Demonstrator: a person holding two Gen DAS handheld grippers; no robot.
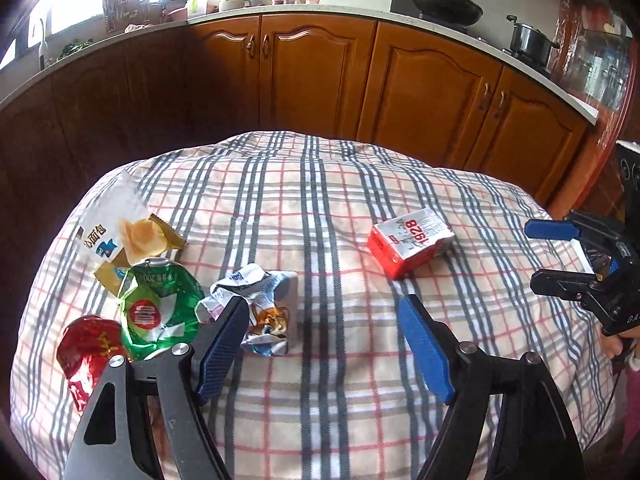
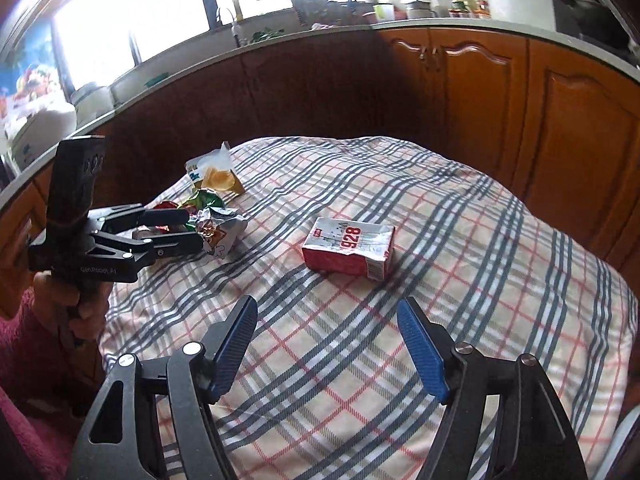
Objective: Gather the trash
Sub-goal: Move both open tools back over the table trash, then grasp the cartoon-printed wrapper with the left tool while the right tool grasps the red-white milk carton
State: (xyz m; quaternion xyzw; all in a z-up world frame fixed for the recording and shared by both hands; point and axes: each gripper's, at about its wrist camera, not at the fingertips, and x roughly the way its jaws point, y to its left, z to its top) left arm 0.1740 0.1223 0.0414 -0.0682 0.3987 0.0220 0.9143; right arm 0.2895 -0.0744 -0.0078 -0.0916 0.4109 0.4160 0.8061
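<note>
We hold both grippers with jaws spread and empty: the left gripper (image 1: 324, 320) hovers just right of the crumpled white-and-blue foil wrapper (image 1: 260, 312), the right gripper (image 2: 328, 320) short of the red-and-white cardboard carton (image 2: 349, 249). Closing on the soft checked cloth (image 1: 320, 208) could pinch fabric instead, and the light wrapper may skid aside.

I am taking the carton (image 1: 410, 247) as my landmark; it is lying on the checked cloth (image 1: 320, 200), alone toward its right half. Well to the carton's left, a crumpled wrapper (image 1: 266, 312) is sitting nearest it, with a foil lid (image 1: 160, 312) just beyond, a bread bag (image 1: 120, 228) behind that lid, and another wrapper (image 1: 86, 350) lying farthest left. Behind the carton, cabinets (image 1: 320, 76) are standing under a countertop (image 1: 320, 10).
</note>
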